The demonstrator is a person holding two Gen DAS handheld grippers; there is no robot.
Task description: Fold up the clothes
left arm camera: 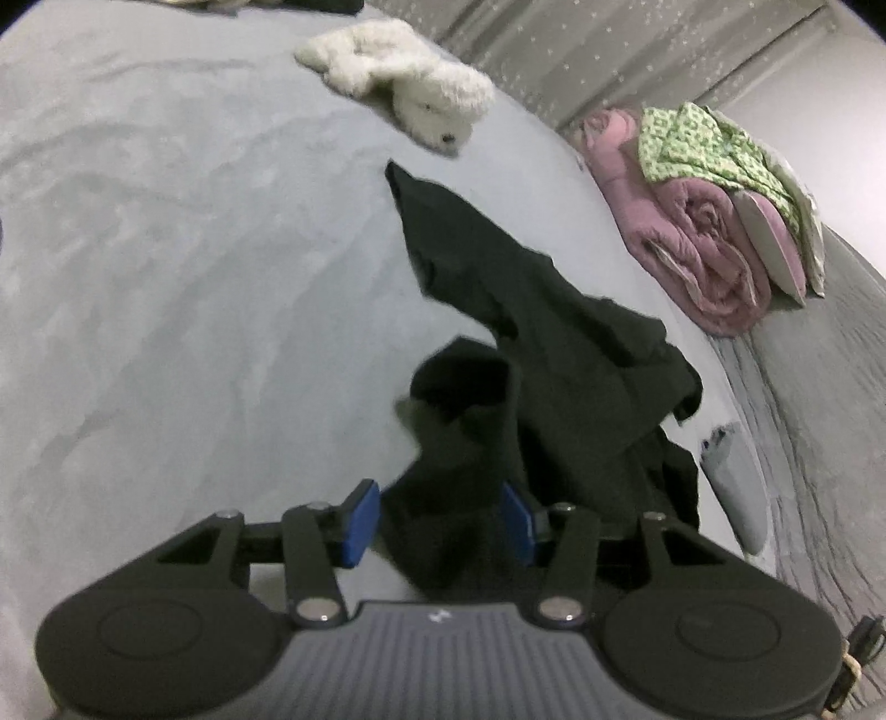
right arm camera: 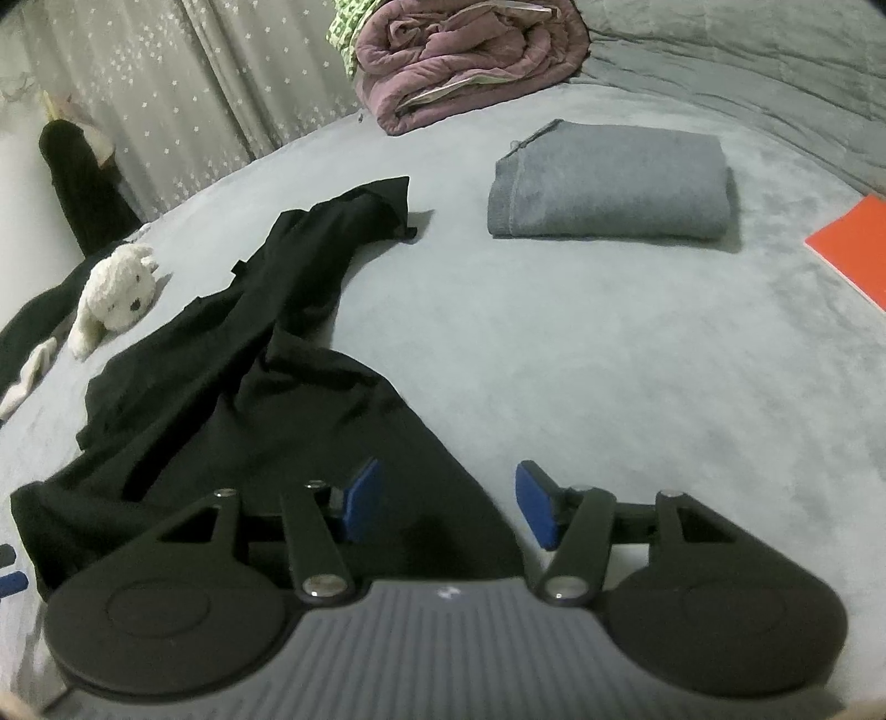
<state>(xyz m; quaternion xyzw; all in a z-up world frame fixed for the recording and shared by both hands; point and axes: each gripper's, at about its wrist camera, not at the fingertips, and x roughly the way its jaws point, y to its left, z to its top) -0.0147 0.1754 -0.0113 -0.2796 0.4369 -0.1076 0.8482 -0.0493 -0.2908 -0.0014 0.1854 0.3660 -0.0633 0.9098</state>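
A crumpled black garment (left arm camera: 554, 343) lies stretched across the grey bed cover (left arm camera: 166, 277). One bunched end of it runs down between the blue pads (left arm camera: 362, 523) of my left gripper (left arm camera: 440, 523), which stands open; the pads do not press the cloth. In the right wrist view the same black garment (right arm camera: 249, 343) spreads from the far middle to the near left. My right gripper (right arm camera: 448, 509) is open over its near corner, with the cloth's edge beside the left pad and bare cover under the right pad. A folded grey garment (right arm camera: 609, 183) lies beyond.
A white plush toy (left arm camera: 410, 77) (right arm camera: 119, 288) lies near the bed's far edge. A rolled pink quilt (left arm camera: 703, 232) (right arm camera: 465, 50) with a green patterned cloth (left arm camera: 703, 144) on it sits at the back. An orange flat item (right arm camera: 855, 249) lies at the right. A starred curtain (right arm camera: 194, 83) hangs behind.
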